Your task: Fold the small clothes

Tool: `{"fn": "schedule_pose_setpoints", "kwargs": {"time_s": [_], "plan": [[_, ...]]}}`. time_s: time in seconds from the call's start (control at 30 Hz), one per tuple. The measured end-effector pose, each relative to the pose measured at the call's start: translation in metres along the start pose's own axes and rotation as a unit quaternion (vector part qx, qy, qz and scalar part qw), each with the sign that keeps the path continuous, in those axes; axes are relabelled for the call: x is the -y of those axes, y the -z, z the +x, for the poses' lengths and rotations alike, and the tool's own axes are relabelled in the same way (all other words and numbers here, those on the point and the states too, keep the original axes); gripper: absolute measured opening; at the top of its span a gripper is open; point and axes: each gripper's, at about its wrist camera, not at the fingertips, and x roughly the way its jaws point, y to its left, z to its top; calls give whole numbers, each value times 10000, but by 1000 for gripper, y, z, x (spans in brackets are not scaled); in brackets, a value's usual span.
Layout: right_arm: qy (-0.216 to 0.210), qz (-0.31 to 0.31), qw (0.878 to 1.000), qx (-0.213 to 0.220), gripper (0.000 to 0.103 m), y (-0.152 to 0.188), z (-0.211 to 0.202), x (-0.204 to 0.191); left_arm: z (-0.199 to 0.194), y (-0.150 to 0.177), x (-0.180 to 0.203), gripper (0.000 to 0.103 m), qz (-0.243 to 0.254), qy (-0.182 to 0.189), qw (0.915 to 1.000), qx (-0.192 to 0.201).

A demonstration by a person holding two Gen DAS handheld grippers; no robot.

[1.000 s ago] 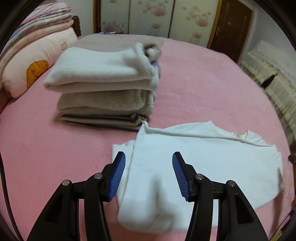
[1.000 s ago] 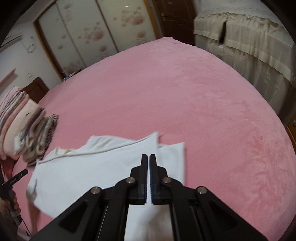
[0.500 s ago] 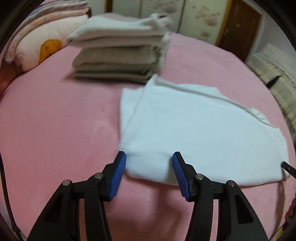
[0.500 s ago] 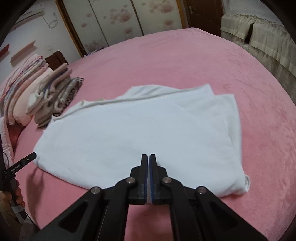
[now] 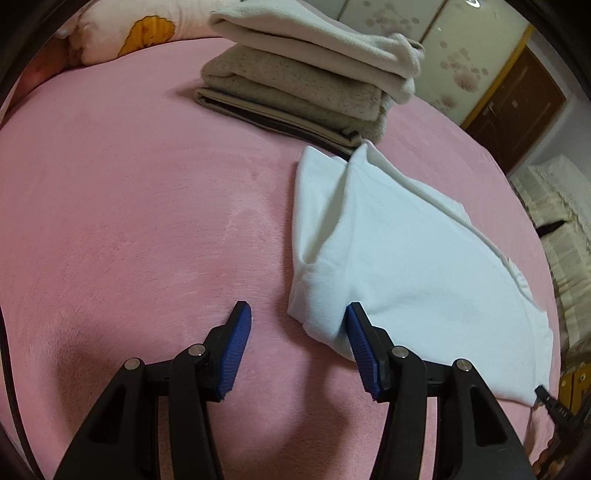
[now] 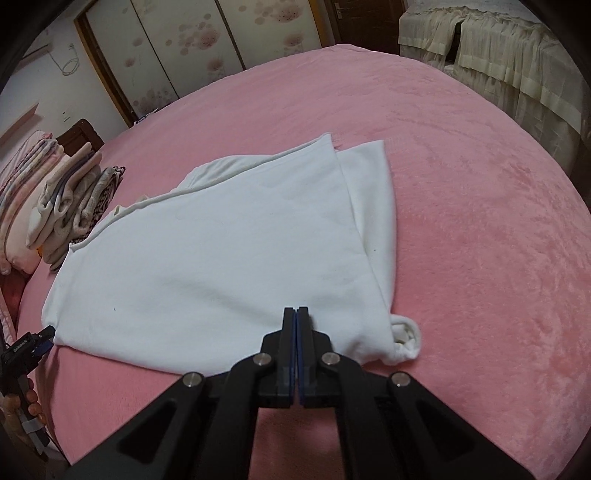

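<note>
A white garment (image 5: pixel 406 258) lies flat on the pink bed cover (image 5: pixel 129 221), one side folded over. My left gripper (image 5: pixel 298 310) is open and low over the cover, with the garment's near left corner between its blue pads (image 5: pixel 360 343), close to the right one. In the right wrist view the same garment (image 6: pixel 221 258) spreads ahead, a rolled cuff (image 6: pixel 406 339) at its near right corner. My right gripper (image 6: pixel 297 311) is shut, its tips over the garment's near hem, and no cloth shows between them. The left gripper (image 6: pixel 26 347) also shows at that view's left edge.
A stack of folded clothes (image 5: pixel 306 74) stands just beyond the garment, next to a pink pillow (image 5: pixel 122 33). Bare pink cover (image 6: pixel 480 221) lies to the garment's right. Flowered wardrobe doors (image 6: pixel 184 48) and cream-draped furniture (image 6: pixel 498 66) stand past the bed. A hand (image 6: pixel 22 402) holds the left gripper.
Both grippers have come down and closer to the garment. The left one has slid to the garment's near left corner and rolled. The right one has stayed shut.
</note>
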Motion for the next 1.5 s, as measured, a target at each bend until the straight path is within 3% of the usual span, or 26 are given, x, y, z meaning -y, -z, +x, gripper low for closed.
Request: {"fn": "schedule_pose_setpoints", "kwargs": {"time_s": [0.2, 0.33, 0.43, 0.67, 0.83, 1.07, 1.27, 1.5], "plan": [[131, -88, 9998, -82, 0, -1, -1, -5, -5, -4, -15, 53, -596, 171, 9980, 85], [212, -101, 9997, -113, 0, 0, -1, -8, -15, -5, -17, 53, -782, -158, 9963, 305], [265, -137, 9995, -119, 0, 1, -1, -11, -19, -7, -24, 47, -948, -718, 9924, 315], [246, -237, 9994, -114, 0, -1, -6, -21, -37, -13, -29, 47, -799, -901, 9922, 323], [61, -502, 9987, 72, 0, -6, -22, -47, -60, -15, -19, 47, -818, -536, 9944, 394], [-245, -896, 9951, 351, 0, -10, -43, -90, -70, -3, 14, 49, -754, 300, 9965, 193], [-494, -954, 9932, 457, 0, -13, -54, -112, -48, 19, 38, 52, -721, 936, 9927, -242], [-697, -1009, 9917, 397, 0, -13, -50, -130, -14, 37, 46, 54, -933, 1430, 9839, -530]]}}
